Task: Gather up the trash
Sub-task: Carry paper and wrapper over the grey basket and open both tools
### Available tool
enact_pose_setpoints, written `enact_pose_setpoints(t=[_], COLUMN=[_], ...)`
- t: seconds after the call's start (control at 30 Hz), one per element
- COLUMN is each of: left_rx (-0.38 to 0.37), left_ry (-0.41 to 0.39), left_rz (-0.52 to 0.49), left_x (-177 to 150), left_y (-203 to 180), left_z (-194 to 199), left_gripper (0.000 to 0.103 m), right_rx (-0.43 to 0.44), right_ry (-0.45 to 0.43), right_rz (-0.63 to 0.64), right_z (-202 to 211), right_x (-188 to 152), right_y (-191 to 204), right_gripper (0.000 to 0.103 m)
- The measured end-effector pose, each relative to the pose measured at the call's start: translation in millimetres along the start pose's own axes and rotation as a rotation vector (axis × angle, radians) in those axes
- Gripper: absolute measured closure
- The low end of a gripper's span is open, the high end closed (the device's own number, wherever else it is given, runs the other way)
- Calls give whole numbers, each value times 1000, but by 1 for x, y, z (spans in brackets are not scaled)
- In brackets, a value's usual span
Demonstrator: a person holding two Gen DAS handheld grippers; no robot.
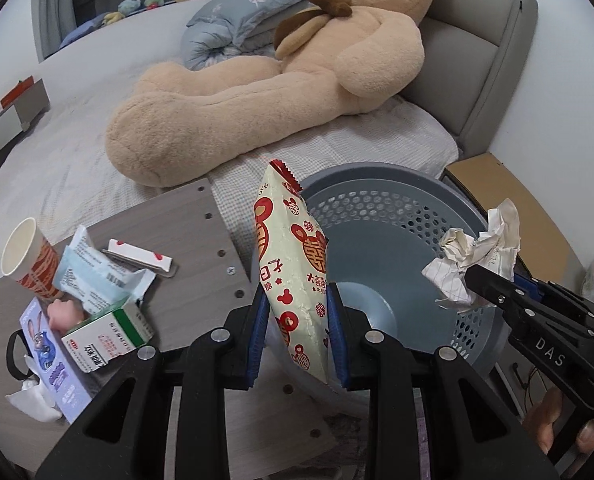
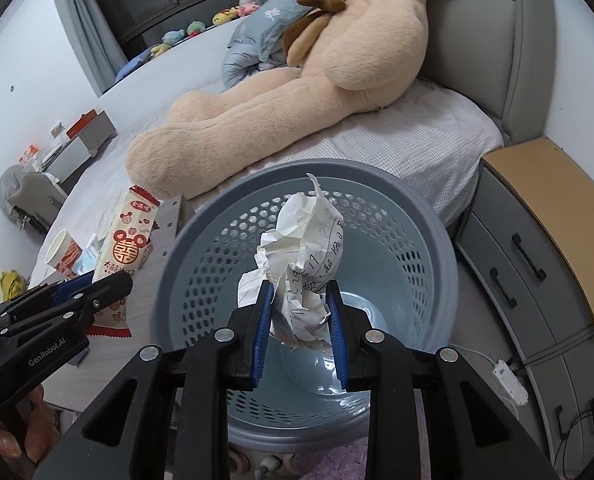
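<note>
Left gripper (image 1: 297, 320), black with blue ribbed pads, is clamped narrow on a cream candy bag printed with red mouse-head emblems (image 1: 293, 264), the bag standing upright in the centre of the left wrist view, its red zigzag top edge pointing up and its lower end hanging below the pads. Right gripper (image 2: 300, 320), same black-and-blue build, is pinched tight on a crumpled ball of white lined paper with handwriting (image 2: 301, 256), dead centre in the right wrist view. Behind and beneath both pieces of trash sits the round grey-blue plastic wastebasket with perforated walls (image 2: 429, 248); its smooth pale bottom shows bare in both views, nothing inside that I can see. In the right wrist view the paper ball hangs over the basket's open mouth; in the left wrist view the candy bag is at the basket's left rim, overlapping it. Over at the lower left of the left wrist view, the grey wood-grain tabletop (image 1: 193, 240) carries more clutter: a white paper cup with an orange pattern (image 1: 27, 256), empty as far as the opening shows, a pale blue wet-wipe packet (image 1: 93, 276), a green-and-white small carton (image 1: 109, 332) and a lilac cartoon-rabbit tissue box (image 1: 53, 364) with white tissue spilling beside it. A huge tan teddy bear (image 1: 297, 80) sprawls across the bed in the upper half of both frames.
</note>
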State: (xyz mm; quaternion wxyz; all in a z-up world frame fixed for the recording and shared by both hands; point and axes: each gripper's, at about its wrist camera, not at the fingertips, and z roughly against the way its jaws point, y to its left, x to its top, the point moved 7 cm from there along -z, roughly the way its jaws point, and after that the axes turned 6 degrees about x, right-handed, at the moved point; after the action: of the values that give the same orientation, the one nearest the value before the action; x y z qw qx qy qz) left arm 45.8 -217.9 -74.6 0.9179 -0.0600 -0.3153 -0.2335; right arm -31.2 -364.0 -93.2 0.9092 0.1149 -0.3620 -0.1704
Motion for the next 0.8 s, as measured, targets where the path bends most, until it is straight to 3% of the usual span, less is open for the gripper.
enact_pose_setpoints(t=[0.53,0.67,0.8], left_rx=[-21,-22,-8], left_ry=[43,55,53], left_rz=[-64,-53,-39], left_x=[3,4,4], left_y=[-36,-34,-30], left_z=[-22,-28,-27], left_gripper=[73,70,52], right_rx=[8,7,2], right_ry=[21,11,-1], right_rz=[-36,-36,-35], right_z=[-14,-13,-11], right_x=[-3,-2,-1], right_y=[-19,-21,-23], right_gripper=[75,70,65])
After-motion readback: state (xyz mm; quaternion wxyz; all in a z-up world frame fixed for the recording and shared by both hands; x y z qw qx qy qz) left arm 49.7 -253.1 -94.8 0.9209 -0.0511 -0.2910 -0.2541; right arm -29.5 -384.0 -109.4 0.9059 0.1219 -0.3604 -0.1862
